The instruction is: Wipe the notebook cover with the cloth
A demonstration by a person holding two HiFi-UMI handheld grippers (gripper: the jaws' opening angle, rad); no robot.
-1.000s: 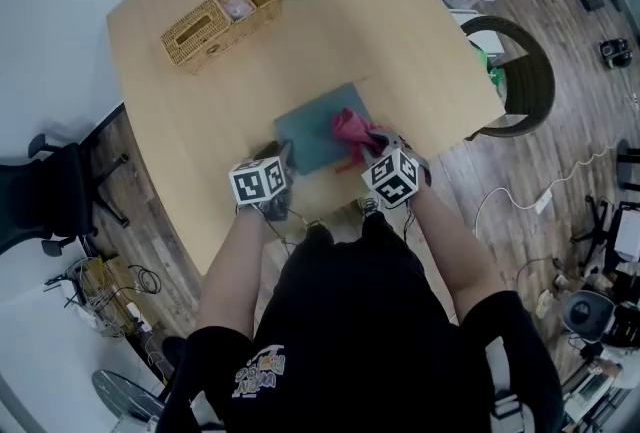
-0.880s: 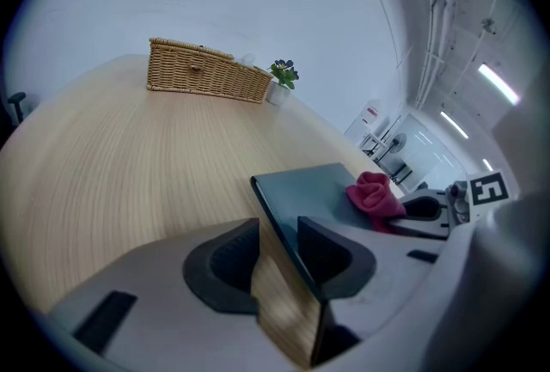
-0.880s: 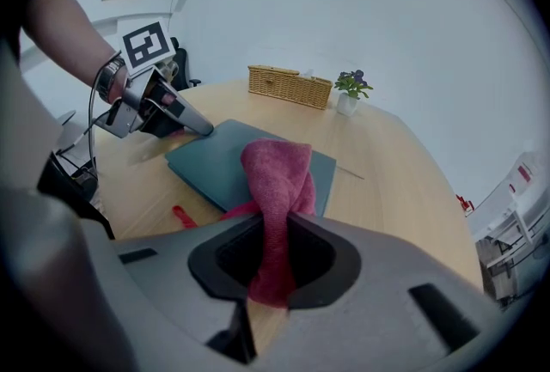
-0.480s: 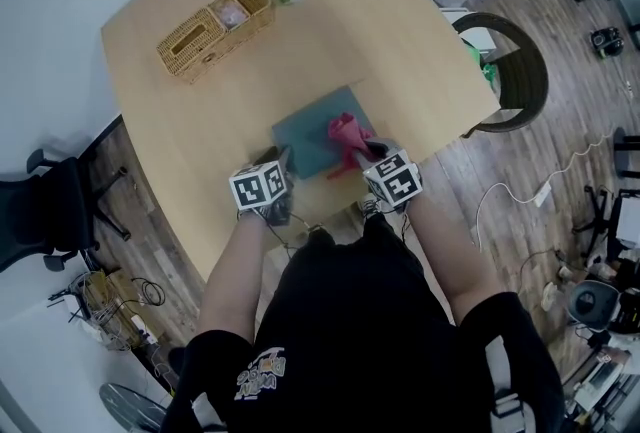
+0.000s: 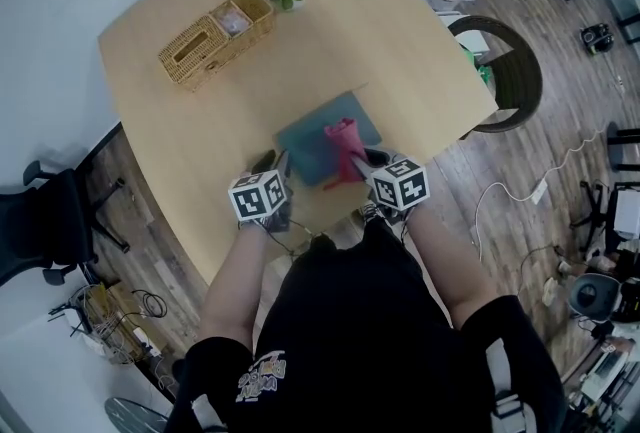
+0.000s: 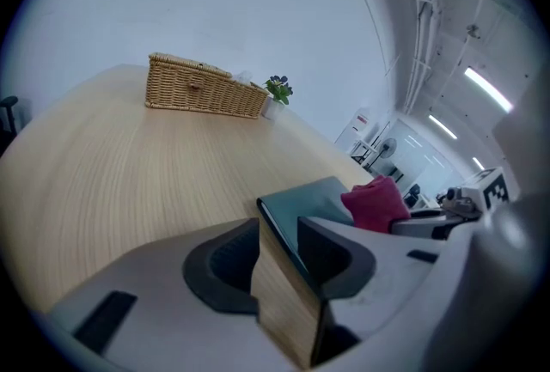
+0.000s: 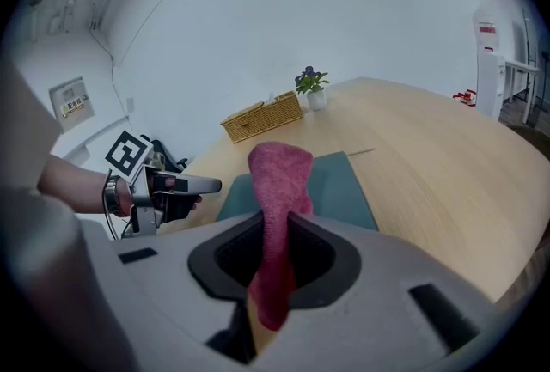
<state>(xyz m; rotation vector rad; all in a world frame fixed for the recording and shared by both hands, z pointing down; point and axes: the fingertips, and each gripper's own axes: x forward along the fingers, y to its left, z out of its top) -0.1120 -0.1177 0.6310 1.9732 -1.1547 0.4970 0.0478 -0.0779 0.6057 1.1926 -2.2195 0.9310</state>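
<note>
Right gripper view: tool (image 7: 275,252) pinches fuzzy crimson cloth (image 7: 279,173) (flat teal notebook (image 7: 341,186) behind).

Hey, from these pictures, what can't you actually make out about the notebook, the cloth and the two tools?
Whether the cloth touches the notebook: in the right gripper view the cloth itself stands in front of that spot; in the head view it is too small.
Notebook's near corner: in the left gripper view a jaw of the left tool covers it, so contact is unclear.
Notebook's near edge: in the head view the right tool and cloth lie over it.
Wicker basket contents: too small everywhere.
</note>
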